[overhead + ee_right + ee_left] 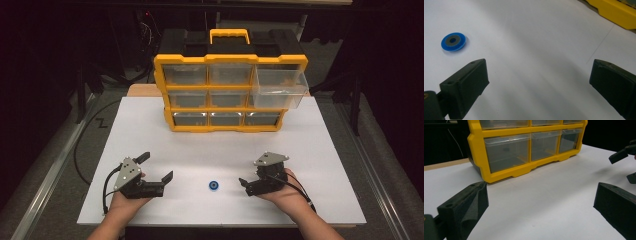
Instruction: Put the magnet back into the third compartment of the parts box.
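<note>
Both grippers, left [155, 167] and right [248, 186], sit wide open near the table's [325, 150] front edge. We'd swing the right one over the blue disc [214, 185], drop low and pinch its thin rim square, since it lies flat.

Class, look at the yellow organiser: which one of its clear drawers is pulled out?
The large drawer at the right end of the organiser: it juts forward past the yellow frame, while the other drawers sit flush.

I hold my left gripper [159, 166] and right gripper [248, 183] low, both with jaws spread wide, pointing inward toward each other.
</note>
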{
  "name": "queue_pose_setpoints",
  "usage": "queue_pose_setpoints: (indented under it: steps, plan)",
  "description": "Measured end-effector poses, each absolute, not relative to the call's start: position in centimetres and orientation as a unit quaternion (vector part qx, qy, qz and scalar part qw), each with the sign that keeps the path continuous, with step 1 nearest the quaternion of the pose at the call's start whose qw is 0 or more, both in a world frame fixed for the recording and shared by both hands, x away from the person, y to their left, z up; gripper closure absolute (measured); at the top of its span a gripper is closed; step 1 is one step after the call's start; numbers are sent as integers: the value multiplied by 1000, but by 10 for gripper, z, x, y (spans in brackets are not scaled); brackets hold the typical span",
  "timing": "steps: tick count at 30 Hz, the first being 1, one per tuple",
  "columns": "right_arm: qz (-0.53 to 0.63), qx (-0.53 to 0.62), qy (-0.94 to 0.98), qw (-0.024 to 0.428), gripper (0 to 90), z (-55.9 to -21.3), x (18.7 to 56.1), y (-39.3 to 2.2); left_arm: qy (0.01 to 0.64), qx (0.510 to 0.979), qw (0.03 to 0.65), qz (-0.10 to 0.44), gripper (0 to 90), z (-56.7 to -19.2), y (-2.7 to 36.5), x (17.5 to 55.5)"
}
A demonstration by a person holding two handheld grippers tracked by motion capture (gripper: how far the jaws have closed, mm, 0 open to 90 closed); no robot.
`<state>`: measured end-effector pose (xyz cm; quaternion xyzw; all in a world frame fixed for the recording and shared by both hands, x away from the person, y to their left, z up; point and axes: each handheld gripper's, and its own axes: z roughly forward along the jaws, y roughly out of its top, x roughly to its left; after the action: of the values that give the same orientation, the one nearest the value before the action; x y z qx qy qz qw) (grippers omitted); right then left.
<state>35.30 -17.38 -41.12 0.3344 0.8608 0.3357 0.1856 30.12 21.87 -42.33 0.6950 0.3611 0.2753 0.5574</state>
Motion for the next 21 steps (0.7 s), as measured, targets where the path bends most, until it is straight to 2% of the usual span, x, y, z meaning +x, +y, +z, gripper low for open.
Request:
queue_pose_setpoints:
  steps: [21]
  plan:
    - [349, 292, 877, 156, 51, -419, 347, -131, 359, 694, 558, 279, 2, -422, 218, 300]
